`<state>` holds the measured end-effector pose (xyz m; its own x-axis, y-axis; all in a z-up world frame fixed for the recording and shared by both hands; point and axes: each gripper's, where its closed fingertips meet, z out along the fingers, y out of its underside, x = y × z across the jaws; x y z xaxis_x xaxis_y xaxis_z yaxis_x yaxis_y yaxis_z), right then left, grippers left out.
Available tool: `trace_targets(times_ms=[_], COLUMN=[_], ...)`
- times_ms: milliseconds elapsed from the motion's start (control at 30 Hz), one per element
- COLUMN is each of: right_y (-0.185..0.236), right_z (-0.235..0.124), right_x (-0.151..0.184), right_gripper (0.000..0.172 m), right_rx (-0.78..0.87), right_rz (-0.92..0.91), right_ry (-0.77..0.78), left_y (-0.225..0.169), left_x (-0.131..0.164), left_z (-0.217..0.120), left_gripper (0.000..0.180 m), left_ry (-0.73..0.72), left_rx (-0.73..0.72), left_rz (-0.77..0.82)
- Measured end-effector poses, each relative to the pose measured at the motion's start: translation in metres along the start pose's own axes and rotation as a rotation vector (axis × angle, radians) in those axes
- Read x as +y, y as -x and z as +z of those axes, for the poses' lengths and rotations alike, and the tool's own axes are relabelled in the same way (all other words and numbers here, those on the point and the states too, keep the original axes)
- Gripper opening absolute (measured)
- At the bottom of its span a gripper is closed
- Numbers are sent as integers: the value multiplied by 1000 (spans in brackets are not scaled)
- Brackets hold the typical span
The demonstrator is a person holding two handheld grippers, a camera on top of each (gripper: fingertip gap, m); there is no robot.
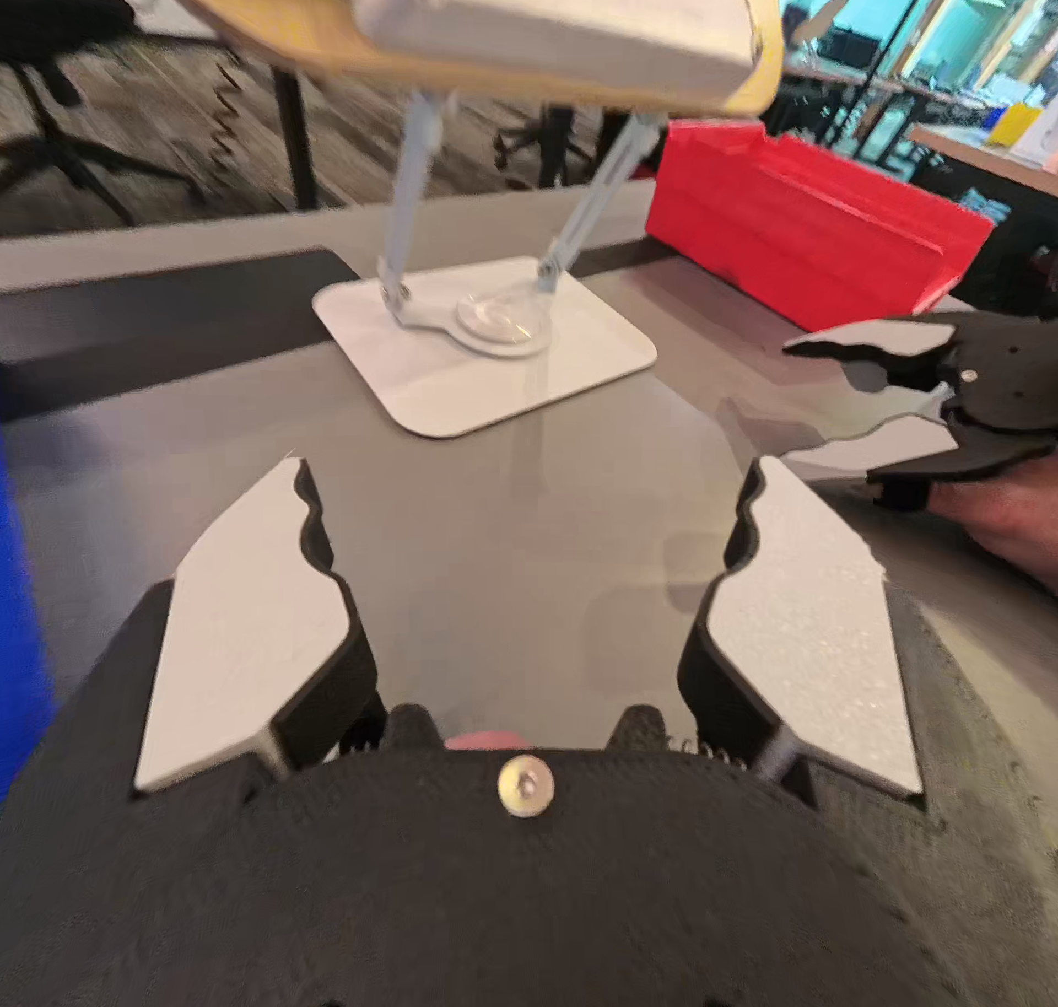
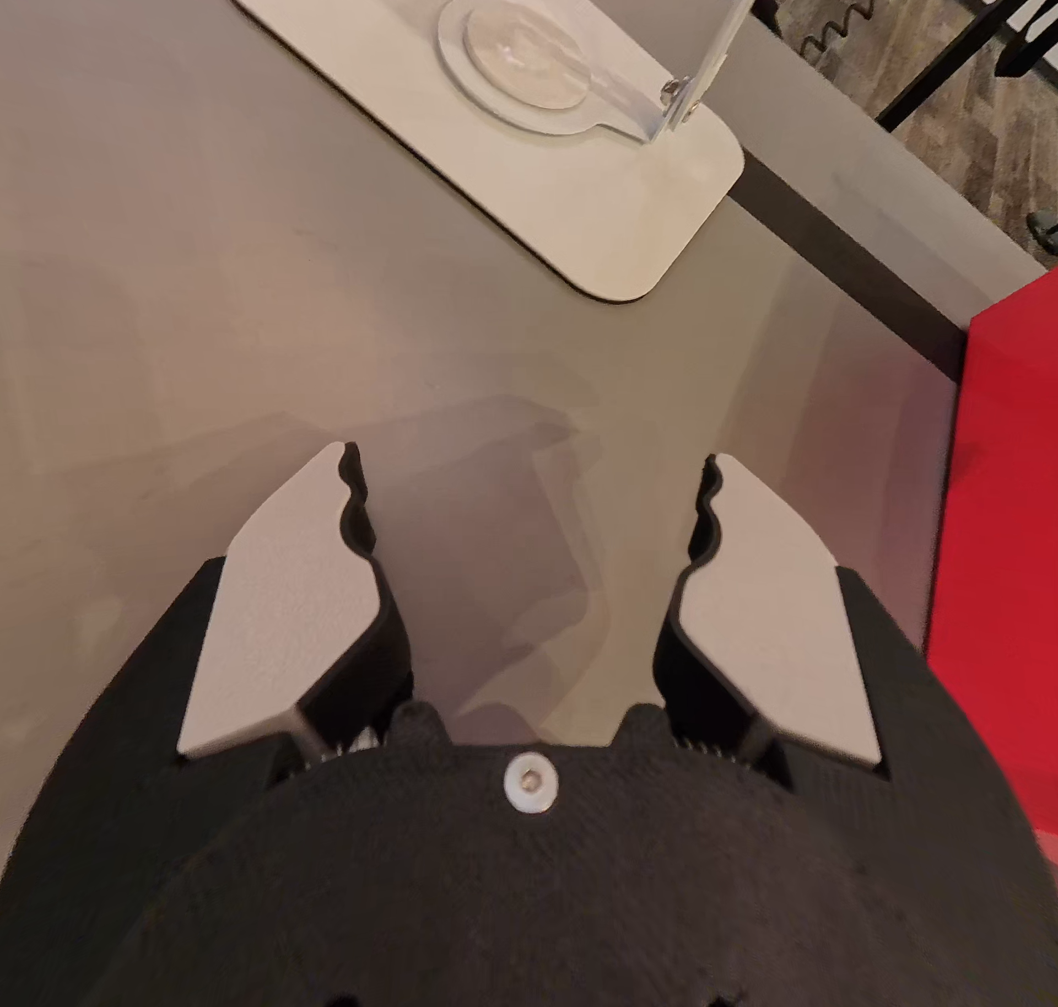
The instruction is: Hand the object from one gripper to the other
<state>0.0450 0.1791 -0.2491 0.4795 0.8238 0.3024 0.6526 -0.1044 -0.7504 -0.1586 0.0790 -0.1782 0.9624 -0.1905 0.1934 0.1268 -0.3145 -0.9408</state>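
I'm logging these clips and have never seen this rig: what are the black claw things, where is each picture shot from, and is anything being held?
Each claw is a hand-held two-finger gripper with its own camera looking along its fingers. One picture looks from the left gripper, the other from the right gripper, which the left view also shows at its right edge, carried by a hand. Both have their jaws wide apart with only bare grey table between them, so nothing is held. On the table stand a white stand base and a red box.

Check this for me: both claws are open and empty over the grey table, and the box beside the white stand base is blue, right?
Not quite: the box is red, as the left wrist view shows. The rest holds: left claw and right claw open, empty, over the grey table by the white stand base.
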Motion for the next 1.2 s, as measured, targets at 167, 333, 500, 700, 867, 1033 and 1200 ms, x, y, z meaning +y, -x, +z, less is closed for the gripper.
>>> trace_targets(times_ms=[167, 333, 500, 700, 867, 1033, 1200], right_y=[-29, -111, -218, -279, -270, -308, -322], right_z=[-39, -113, -170, -188, -195, -188, -159], right_x=[-33, -39, 16, 79, 37, 63, 115], right_gripper=[113, 109, 115, 130, 131, 145, 145], right_rx=[56, 336, 611, 749, 719, 741, 595], right_rz=[122, 115, 241, 338, 310, 350, 531], right_ry=[-159, -239, -228, -107, -198, -73, 23], left_y=[28, 89, 201, 280, 189, 215, 308], left_x=[-52, -90, -89, -58, -150, -157, -90], left_z=[-57, -157, -265, -313, -274, -242, -313], left_gripper=[128, 126, 139, 139, 118, 146, 144], left_ry=[-115, -237, -254, -161, -501, -291, -74], left_rx=[-141, -399, -806, -891, -269, -399, -853], left_rz=[39, 108, 106, -43, -81, 0, -22])
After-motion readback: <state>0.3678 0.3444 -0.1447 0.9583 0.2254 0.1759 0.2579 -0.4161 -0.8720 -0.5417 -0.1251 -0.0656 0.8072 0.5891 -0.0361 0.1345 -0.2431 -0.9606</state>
